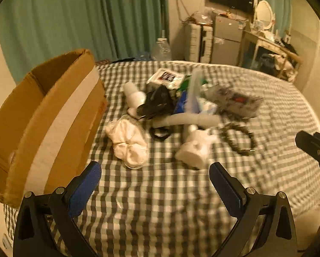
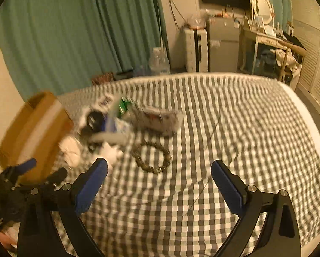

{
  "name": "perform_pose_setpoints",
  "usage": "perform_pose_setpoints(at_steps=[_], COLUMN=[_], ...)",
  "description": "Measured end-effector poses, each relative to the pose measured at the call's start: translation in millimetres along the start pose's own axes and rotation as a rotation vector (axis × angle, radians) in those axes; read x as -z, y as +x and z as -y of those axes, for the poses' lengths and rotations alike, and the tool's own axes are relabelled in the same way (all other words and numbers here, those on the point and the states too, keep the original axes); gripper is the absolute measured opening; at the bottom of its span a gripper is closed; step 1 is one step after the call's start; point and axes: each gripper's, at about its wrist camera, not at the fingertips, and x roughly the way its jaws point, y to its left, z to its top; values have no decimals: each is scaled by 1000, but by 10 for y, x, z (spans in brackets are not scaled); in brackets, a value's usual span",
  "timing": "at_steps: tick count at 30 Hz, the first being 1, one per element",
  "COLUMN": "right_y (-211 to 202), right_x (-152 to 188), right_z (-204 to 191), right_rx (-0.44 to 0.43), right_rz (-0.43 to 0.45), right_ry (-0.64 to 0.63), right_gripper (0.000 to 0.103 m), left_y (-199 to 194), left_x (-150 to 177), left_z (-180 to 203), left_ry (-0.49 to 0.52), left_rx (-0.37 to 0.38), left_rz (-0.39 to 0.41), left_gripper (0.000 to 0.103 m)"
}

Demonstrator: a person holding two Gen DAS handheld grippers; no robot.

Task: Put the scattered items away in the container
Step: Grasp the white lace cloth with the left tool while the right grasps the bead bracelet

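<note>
Both hand-held grippers, left (image 1: 155,172) and right (image 2: 159,170), are hovering wide open and empty over a checked bed (image 1: 164,201). Scattered items (image 1: 177,111) are lying mid-bed, beside an open cardboard box (image 1: 46,115) at its left edge.

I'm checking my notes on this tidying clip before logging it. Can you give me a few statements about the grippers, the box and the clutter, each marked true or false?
1. Both grippers, left and right, are open and hold nothing. True.
2. The cardboard box stands to the right of the clutter. False: it stands at the left.
3. The beaded bracelet lies on the checkered sheet. True.
4. The white cloth is already in the box. False: it lies on the sheet beside it.
5. The curtain is red. False: it is green.
</note>
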Motion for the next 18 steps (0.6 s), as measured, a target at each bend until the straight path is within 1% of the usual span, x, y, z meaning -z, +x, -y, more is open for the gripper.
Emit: perform_pose_setpoints(at_steps=[1, 2, 4, 6, 8, 10, 13, 14, 16, 18], right_y=[107, 241, 380, 566, 741, 905, 1069, 1138, 1307, 1453], right_x=[36, 62, 80, 86, 95, 96, 55, 43, 30, 33], right_z=[-9, -21, -47, -104, -136, -139, -139, -154, -193, -225], right_rx=[-3, -5, -27, -14, 5, 5, 15, 18, 22, 23], right_rz=[-16, -47, -79, -112, -151, -182, -194, -201, -225, -252], right_ry=[2, 12, 21, 4, -24, -24, -21, -26, -39, -49], right_gripper=[98, 98, 98, 98, 98, 98, 98, 98, 98, 97], left_y=[49, 102, 234, 375, 532, 699, 933, 988, 1083, 1189], left_x=[48, 67, 90, 90, 63, 6, -78, -98, -120, -112], left_z=[-12, -32, -83, -128, -188, -257, -345, -348, -304, -261], left_ry=[-5, -3, 2, 4, 1, -21, -33, -21, 16, 46], left_rx=[-17, -20, -31, -55, -49, -41, -46, -45, -9, -12], left_rz=[12, 12, 5, -2, -17, -39, -58, -57, -59, -79], left_gripper=[103, 103, 103, 103, 103, 103, 103, 103, 103, 103])
